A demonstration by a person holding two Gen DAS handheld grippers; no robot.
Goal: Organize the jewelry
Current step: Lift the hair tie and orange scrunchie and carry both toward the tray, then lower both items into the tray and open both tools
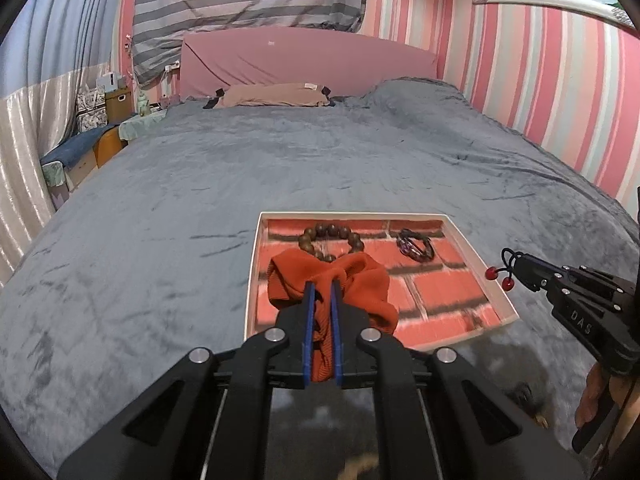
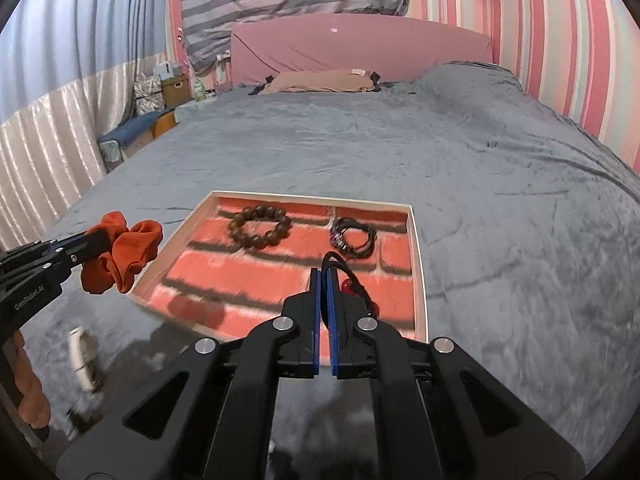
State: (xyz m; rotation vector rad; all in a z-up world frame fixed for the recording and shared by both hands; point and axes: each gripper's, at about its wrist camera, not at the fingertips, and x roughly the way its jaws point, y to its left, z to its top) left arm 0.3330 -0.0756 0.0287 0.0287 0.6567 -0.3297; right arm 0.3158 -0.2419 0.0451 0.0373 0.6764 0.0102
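Observation:
A shallow tray [image 1: 476, 252] [image 2: 418, 248] with a red brick-pattern lining lies on the grey bed. In it are a brown wooden bead bracelet [image 1: 332, 236] [image 2: 259, 227] and a dark coiled bracelet [image 1: 416, 245] [image 2: 354, 237]. My left gripper [image 1: 323, 286] [image 2: 102, 236] is shut on an orange scrunchie [image 1: 360, 284] [image 2: 128, 256], held above the tray's near left side. My right gripper [image 2: 323, 274] [image 1: 516, 260] is shut on a black hair tie with red beads [image 2: 352, 280] [image 1: 500, 272], above the tray's near right edge.
The grey blanket [image 1: 280, 168] covers the whole bed, with a tan pillow [image 1: 272, 95] and pink headboard at the far end. A small white object [image 2: 82, 360] lies on the blanket near left. Boxes and a bench stand along the left curtain.

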